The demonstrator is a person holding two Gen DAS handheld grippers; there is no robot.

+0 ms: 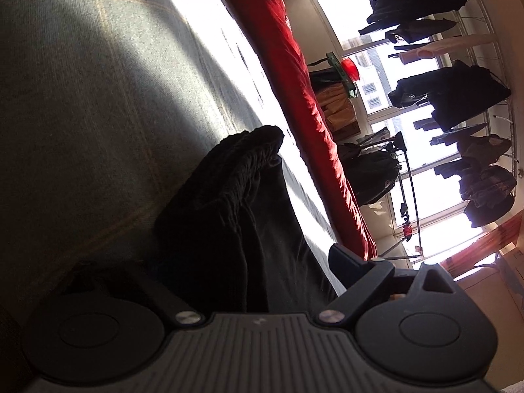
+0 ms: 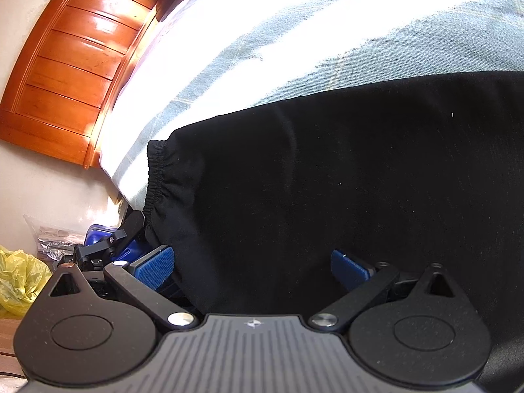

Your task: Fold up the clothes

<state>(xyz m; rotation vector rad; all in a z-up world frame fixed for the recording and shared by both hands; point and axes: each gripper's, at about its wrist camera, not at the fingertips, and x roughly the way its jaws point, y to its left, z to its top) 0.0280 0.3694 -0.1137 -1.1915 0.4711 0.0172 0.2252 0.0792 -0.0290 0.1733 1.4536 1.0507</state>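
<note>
Black garment [image 2: 327, 170] on bed [image 2: 262, 32], between spread right gripper [image 2: 252, 268] fingers.

We see black garment [image 2: 327, 180], grey-blue bed cover [image 2: 294, 49] with faint yellow check, red blanket [image 1: 294, 82], orange-brown wooden headboard [image 2: 72, 65], blue pads [image 2: 154, 267].

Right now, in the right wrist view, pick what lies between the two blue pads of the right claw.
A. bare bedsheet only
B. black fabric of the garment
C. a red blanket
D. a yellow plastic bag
B: the black garment spreads over the pale bedsheet and its near edge runs down between the open pads of the right claw, which stand apart without pressing it.
</note>
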